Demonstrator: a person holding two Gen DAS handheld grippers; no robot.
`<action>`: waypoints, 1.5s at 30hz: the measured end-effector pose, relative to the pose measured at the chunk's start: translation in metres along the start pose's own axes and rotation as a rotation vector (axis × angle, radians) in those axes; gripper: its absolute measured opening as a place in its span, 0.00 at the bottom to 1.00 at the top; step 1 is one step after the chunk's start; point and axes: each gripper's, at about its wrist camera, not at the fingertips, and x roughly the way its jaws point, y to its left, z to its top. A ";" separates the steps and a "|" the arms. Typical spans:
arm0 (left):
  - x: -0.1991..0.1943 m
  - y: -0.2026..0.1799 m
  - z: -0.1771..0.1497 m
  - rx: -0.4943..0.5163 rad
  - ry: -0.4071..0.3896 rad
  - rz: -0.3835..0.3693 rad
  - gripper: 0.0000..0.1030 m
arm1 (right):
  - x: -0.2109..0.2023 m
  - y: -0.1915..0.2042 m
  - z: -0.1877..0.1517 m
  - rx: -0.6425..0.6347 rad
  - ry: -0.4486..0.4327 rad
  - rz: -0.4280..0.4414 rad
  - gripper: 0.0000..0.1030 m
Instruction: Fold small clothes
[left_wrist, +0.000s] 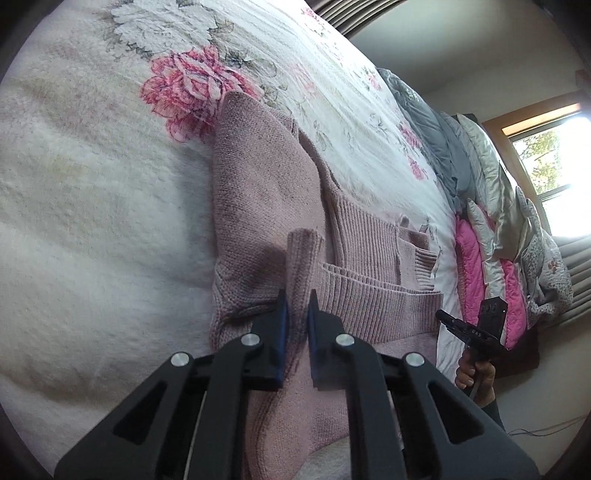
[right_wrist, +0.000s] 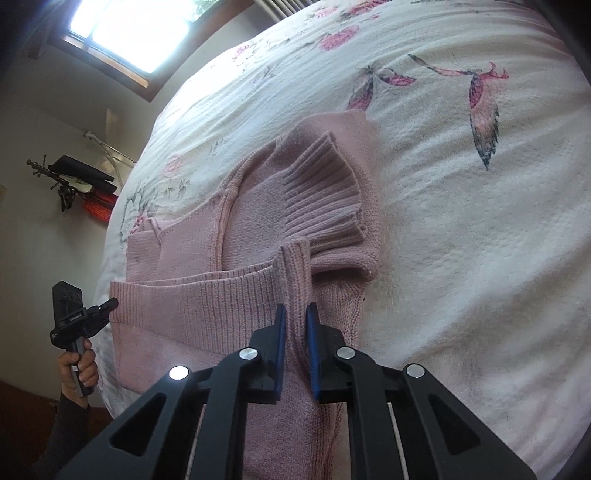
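A dusty pink knit sweater (left_wrist: 266, 192) lies on a white floral bedspread (left_wrist: 92, 184), partly folded, with its ribbed hem toward me. My left gripper (left_wrist: 297, 306) is shut on a pinched ridge of the ribbed hem, lifted slightly off the bed. In the right wrist view the same sweater (right_wrist: 258, 221) shows a ribbed cuff (right_wrist: 321, 195) folded across the body. My right gripper (right_wrist: 295, 317) is shut on the other hem corner, which stands up between the blue pads. Each gripper appears in the other's view: the right gripper (left_wrist: 469, 328) and the left gripper (right_wrist: 85, 317), both held by a hand.
Grey, silver and bright pink pillows (left_wrist: 476, 221) are stacked along the bed's far side, under a window (left_wrist: 546, 162). A wall shelf with dark items (right_wrist: 79, 175) hangs beyond the bed edge (right_wrist: 110, 280). Bare bedspread (right_wrist: 461, 240) stretches to the right of the sweater.
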 end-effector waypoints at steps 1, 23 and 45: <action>-0.003 -0.001 -0.001 0.001 -0.007 -0.010 0.07 | -0.003 0.002 -0.001 -0.006 -0.009 -0.004 0.09; -0.048 -0.067 0.098 0.107 -0.124 -0.050 0.06 | -0.066 0.055 0.099 -0.039 -0.208 -0.004 0.08; 0.049 -0.006 0.186 -0.054 -0.045 0.052 0.05 | 0.032 0.010 0.170 0.074 -0.159 -0.149 0.07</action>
